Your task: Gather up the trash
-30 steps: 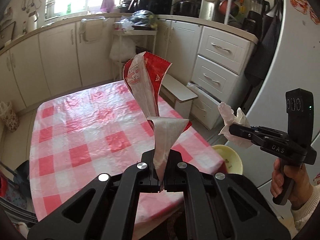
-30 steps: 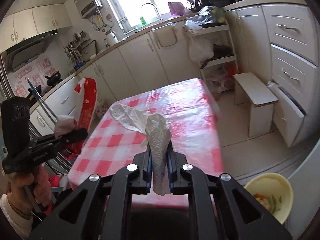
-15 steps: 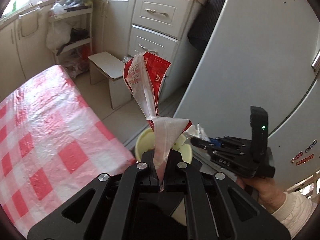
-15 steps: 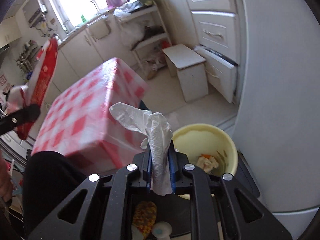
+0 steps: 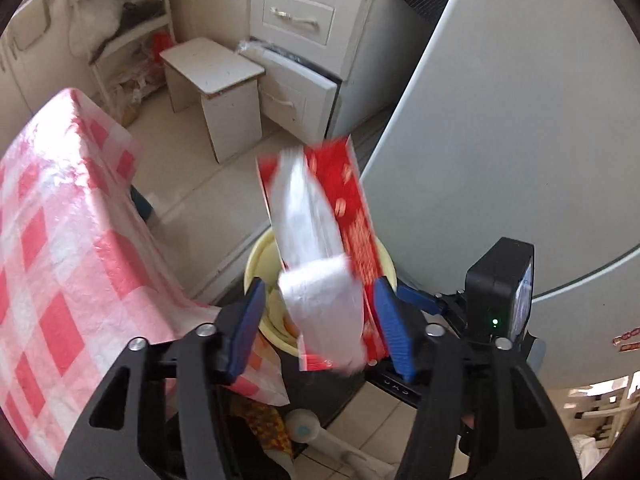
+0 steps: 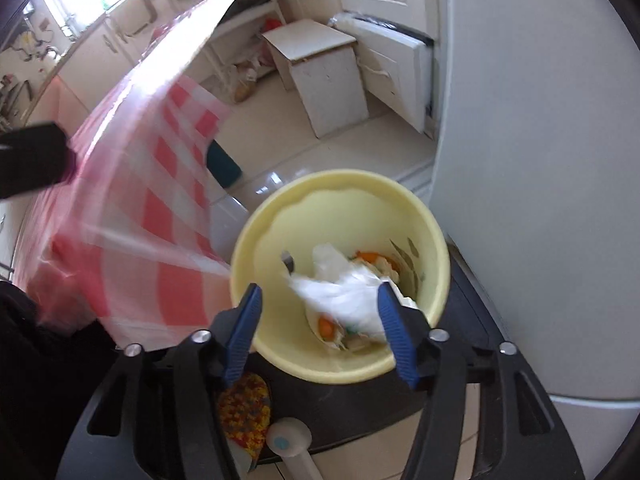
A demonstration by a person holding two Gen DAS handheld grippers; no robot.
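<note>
1. Worktop (image 5: 60,240) with the red-and-white checked cloth sits on the left in both views; its corner hangs just beside the yellow bin (image 6: 340,204).
2. Left gripper (image 5: 320,316): fingers (image 5: 248,324) spread wide, gripping nothing. The red snack wrapper (image 5: 352,216) sits loose between them, motion-blurred, white inner side facing the camera, directly above the bin; can't tell whether it touches either finger.
3. Yellow bin is on the floor, between the worktop corner and the grey fridge door (image 6: 540,160). It holds orange food scraps and some paper.
4. Right gripper (image 6: 320,324): fingers (image 6: 244,328) also spread wide, nothing clamped. White crumpled tissue (image 6: 344,288) is inside the bin mouth, blurred, its edge near the right-hand finger.
5. Right of the bin in the left wrist view: the right gripper's black body with a green LED lit.
6. Background: white stool (image 5: 216,92), half-open drawer next to it.
</note>
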